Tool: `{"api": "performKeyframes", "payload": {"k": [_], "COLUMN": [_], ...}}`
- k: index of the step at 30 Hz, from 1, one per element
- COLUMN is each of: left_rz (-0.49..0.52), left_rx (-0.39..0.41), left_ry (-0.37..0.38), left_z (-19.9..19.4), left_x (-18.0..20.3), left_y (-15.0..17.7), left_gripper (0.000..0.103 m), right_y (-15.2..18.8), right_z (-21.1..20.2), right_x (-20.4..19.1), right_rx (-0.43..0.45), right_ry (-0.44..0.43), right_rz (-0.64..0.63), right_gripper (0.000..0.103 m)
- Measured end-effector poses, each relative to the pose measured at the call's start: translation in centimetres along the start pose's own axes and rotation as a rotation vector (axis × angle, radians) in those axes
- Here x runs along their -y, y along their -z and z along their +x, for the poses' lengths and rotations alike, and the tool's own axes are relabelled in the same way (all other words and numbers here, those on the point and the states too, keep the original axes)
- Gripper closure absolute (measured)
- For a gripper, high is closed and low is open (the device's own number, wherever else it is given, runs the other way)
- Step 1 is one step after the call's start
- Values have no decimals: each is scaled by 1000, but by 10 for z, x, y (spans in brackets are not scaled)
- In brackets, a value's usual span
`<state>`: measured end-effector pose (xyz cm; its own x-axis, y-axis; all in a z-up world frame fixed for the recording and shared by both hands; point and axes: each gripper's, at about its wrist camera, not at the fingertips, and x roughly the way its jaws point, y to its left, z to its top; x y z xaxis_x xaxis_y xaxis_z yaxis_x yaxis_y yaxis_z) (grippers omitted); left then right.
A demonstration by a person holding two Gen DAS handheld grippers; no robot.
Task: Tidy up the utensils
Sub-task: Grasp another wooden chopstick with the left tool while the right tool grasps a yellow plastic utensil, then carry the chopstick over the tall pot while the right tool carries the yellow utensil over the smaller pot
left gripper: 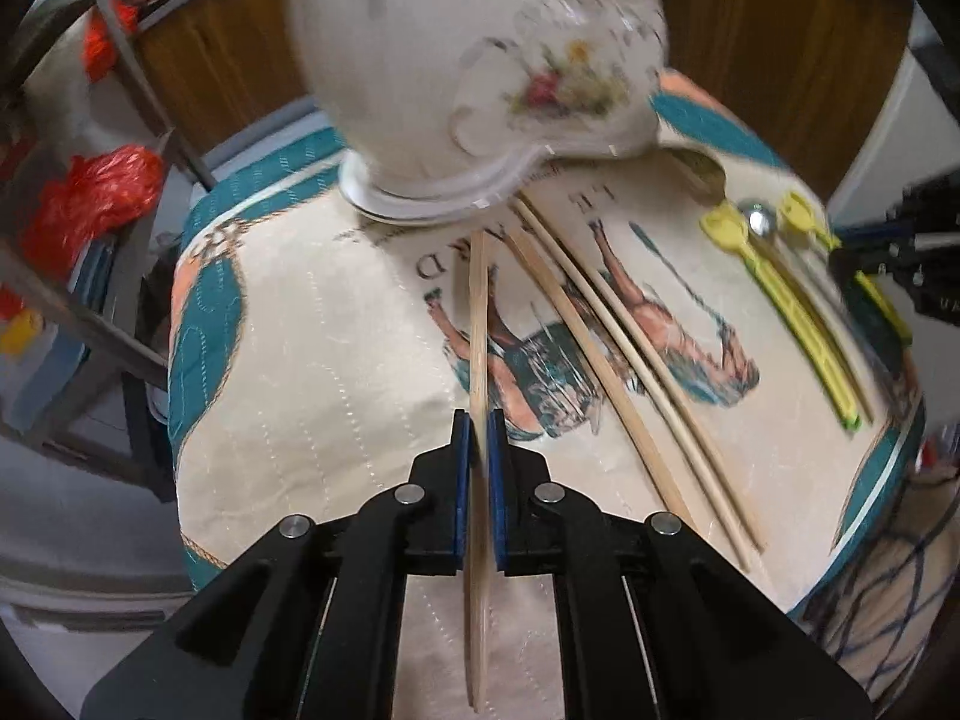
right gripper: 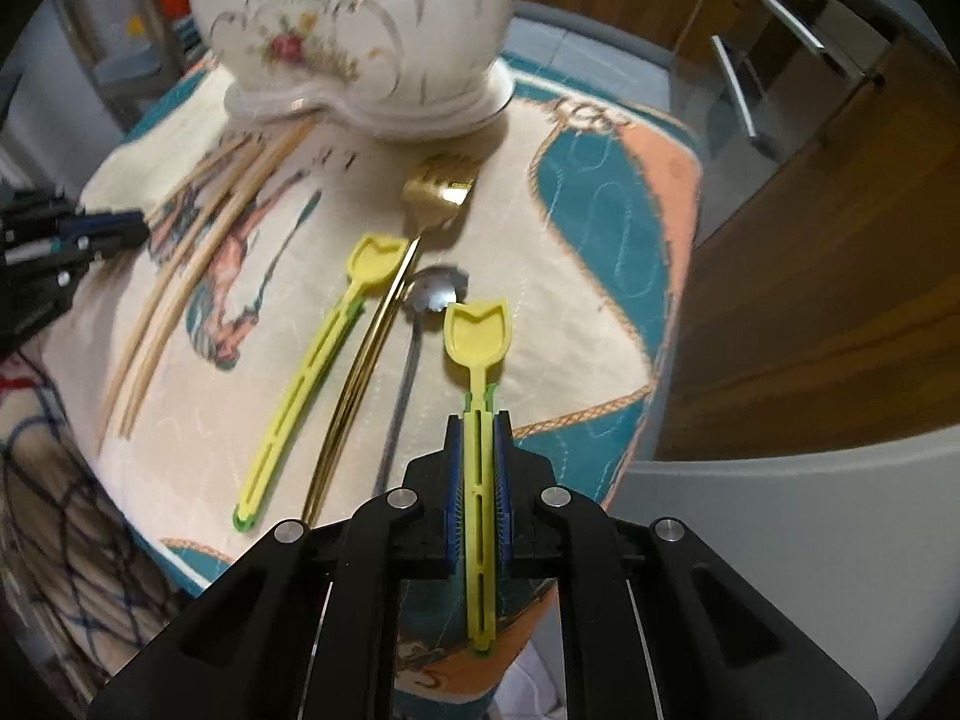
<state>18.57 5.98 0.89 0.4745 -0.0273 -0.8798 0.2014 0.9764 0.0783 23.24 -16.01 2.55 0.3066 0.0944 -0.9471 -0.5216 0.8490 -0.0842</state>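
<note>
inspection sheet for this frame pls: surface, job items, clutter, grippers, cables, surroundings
Surface: printed quilted cloth over a small table.
Job's things: white floral ceramic holder; two chopsticks lying loose; on the cloth a yellow plastic spoon, gold fork and silver spoon.
Clutter: red plastic bags off the table.
Grippers: left hand-held gripper shut on a chopstick; right hand-held gripper shut on a second yellow spoon.
Cables: nothing seen.
Surroundings: wooden cabinets.

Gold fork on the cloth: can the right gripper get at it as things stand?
Probably not yet. The right gripper is shut on a yellow scoop, so its jaws are full. The gold fork itself lies uncovered, left of it.
</note>
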Motion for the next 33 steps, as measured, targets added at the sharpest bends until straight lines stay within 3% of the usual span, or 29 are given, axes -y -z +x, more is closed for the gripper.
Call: {"api": "performKeyframes", "payload": {"k": [5,10,17,26,33], "left_rz": [-98,-123,-124,-187,-210], "left_rx": [117,203,320,394,367], "left_ry": [55,82,60,133,171], "left_z": [-26,-51,-70,-71,-65], "left_x": [-14,-12,-12,-22,-25], "left_y": [5,3,-4,-16,-15], "left_gripper": [97,97,97,97,98], "right_y": [1,5,12,7,-3], "right_z": [-9,-16,-34,-43,-40], "right_x": [7,27,35,38,33], "right_rx": [80,187,325,446,509], "right_ry": [-81,-213,-286,-313,-350], "right_rz": [64,190,244,252,243], "right_gripper": [93,93,93,93,93]}}
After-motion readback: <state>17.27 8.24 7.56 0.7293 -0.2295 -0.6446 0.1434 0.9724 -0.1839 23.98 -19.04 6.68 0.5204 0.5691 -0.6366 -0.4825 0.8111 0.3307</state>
